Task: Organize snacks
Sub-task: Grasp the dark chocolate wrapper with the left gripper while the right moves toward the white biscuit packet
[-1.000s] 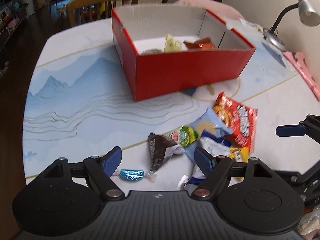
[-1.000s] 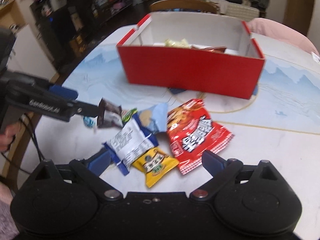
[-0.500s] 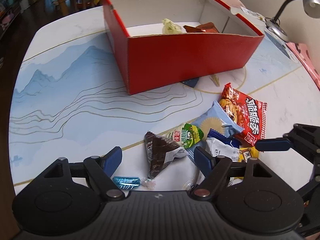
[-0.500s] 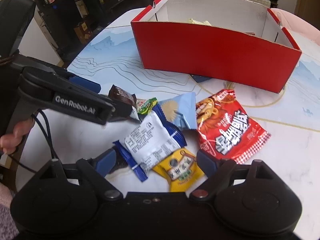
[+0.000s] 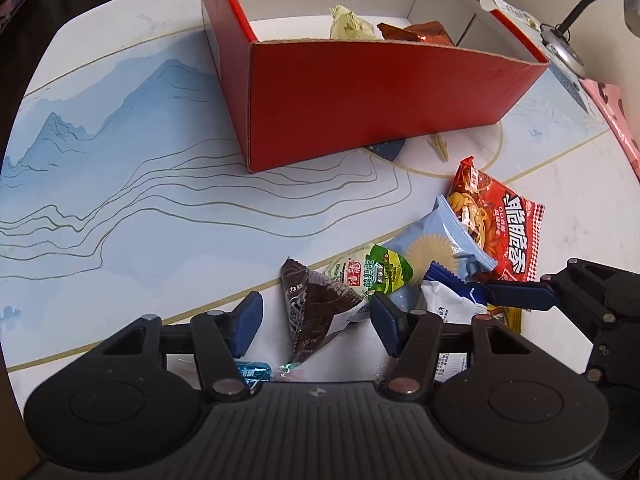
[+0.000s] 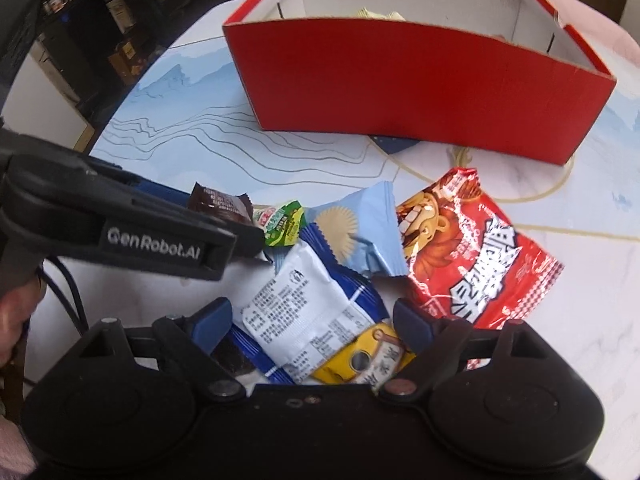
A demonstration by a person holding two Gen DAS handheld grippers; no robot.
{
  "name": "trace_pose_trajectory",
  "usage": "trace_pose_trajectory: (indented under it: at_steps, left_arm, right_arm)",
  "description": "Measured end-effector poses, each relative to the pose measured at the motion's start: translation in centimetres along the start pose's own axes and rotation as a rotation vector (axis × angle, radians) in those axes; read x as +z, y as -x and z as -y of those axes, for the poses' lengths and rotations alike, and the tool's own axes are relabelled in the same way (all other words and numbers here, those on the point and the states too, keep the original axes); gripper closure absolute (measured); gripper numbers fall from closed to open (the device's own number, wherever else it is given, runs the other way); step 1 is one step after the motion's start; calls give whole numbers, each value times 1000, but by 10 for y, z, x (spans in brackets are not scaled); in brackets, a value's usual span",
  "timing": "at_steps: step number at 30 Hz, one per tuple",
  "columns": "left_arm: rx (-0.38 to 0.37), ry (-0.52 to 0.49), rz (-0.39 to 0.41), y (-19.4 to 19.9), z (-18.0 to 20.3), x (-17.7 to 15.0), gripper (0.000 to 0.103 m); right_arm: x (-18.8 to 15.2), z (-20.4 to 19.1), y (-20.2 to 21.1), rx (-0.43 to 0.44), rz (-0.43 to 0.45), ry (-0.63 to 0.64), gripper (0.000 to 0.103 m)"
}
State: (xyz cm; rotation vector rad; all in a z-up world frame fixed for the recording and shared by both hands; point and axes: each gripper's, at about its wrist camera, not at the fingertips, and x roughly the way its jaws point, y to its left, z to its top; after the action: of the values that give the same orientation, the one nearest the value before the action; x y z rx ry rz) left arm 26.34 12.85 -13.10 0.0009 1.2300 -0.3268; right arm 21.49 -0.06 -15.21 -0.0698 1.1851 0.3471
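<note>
Blue candy (image 5: 251,372): at 7 o'clock in the left wrist view, half hidden under the left gripper's body; easy to miss, and a sweep could knock it toward the desk (image 5: 120,208) edge.
Left gripper (image 5: 316,320): jaws spread, straddling the brown triangular packet (image 5: 312,312), not yet touching it. Risk: a shallow close may catch only the crinkled film and the packet could slide out on the lift.
Green jelly cup (image 5: 370,274): touching the brown packet at its 2 o'clock. Risk: the right-hand finger may snag its lid and drag it along.
Light-blue biscuit pack (image 6: 360,236): lies over the edge of the red noodle bag and beside the white-and-blue pack; tugging any neighbour could shift the whole pile.
Right gripper (image 6: 312,322): jaws spread around the white-and-blue pack (image 6: 296,312), which overlaps the yellow sachet (image 6: 360,360). Risk: closing may pinch 2 packs at once, or pinch just the slippery seam.
Both grippers: near each other over 1 small pile; judging by the spacing, closing together could make them collide.
Red noodle bag (image 6: 476,256): at 3 o'clock of the pile, flat and glossy, likely to slip if gripped by its face.
Red box (image 5: 380,104): at 12 o'clock, open, already holding a pale wrapper (image 5: 350,26) and a copper wrapper (image 5: 416,34). Risk: its tall near wall could catch a low-carried snack.
</note>
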Motion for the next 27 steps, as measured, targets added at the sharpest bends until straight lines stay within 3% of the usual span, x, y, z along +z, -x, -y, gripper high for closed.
trace_pose_trajectory:
  at_steps: [3, 7, 15, 27]
  left_arm:
    - [-15, 5, -7, -1, 0, 1, 51]
    - [-29, 14, -15, -3, -2, 1, 57]
    - [-49, 48, -15, -1, -6, 1, 64]
    - [-47, 84, 1, 7, -12, -5, 69]
  right_arm:
    - [2, 0, -5, -4, -13, -34, 17]
    - [2, -3, -4, -5, -9, -31, 30]
    - [-2, -7, 5, -8, 7, 5, 42]
    - [-10, -2, 18, 6, 36, -27, 48]
